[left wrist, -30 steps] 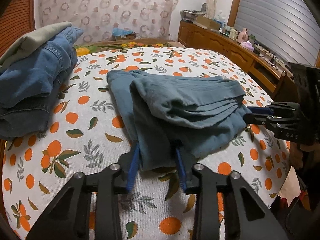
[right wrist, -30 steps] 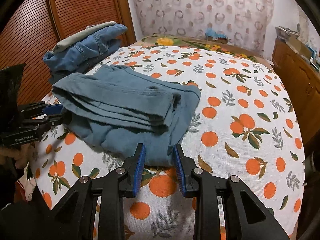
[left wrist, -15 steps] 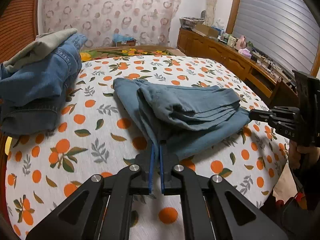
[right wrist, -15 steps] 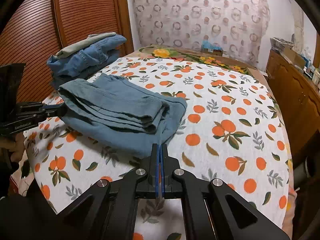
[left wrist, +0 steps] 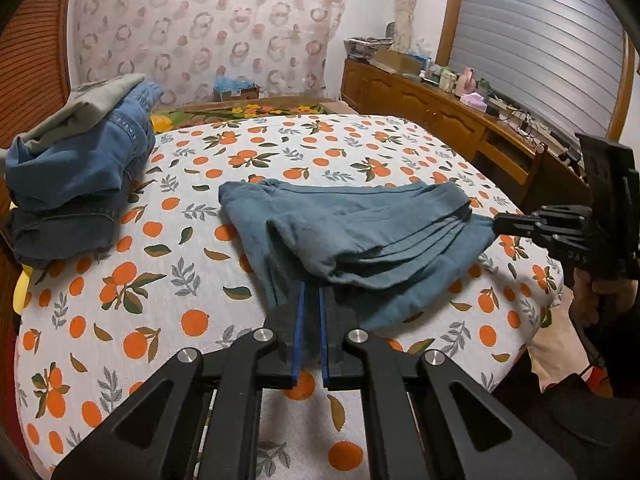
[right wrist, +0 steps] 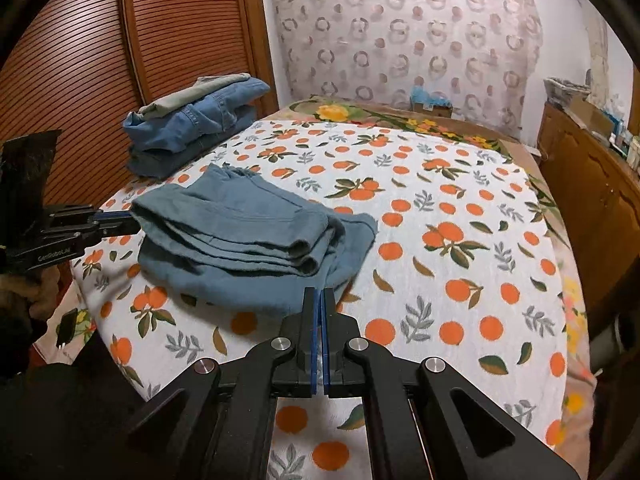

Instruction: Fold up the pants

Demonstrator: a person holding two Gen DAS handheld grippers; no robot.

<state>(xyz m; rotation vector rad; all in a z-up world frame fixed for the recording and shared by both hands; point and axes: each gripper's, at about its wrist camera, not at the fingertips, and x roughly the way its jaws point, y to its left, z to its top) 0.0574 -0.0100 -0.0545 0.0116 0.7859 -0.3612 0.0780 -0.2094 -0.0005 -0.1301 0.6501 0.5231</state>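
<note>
Folded teal pants [left wrist: 360, 232] lie on the orange-print bed sheet [left wrist: 120, 280]. My left gripper [left wrist: 310, 296] is shut on their near edge, and the cloth runs down between the blue pads. In the same view my right gripper [left wrist: 498, 225] comes in from the right, pinching the pants' right corner. In the right wrist view the pants [right wrist: 240, 232] lie left of centre. My right gripper [right wrist: 321, 296] is shut at their near hem. The left gripper [right wrist: 128, 222] grips the left end of the stack.
A pile of folded jeans [left wrist: 80, 168] with a grey-green garment on top sits at the bed's far left corner, also seen as the jeans pile [right wrist: 192, 128]. A wooden sideboard [left wrist: 440, 120] runs along the right. A slatted wardrobe door [right wrist: 80, 60] stands behind the jeans.
Both grippers went from open around the pants' edges to shut on them. Since then both have drawn back and up a little, and the pinched edges came along.
</note>
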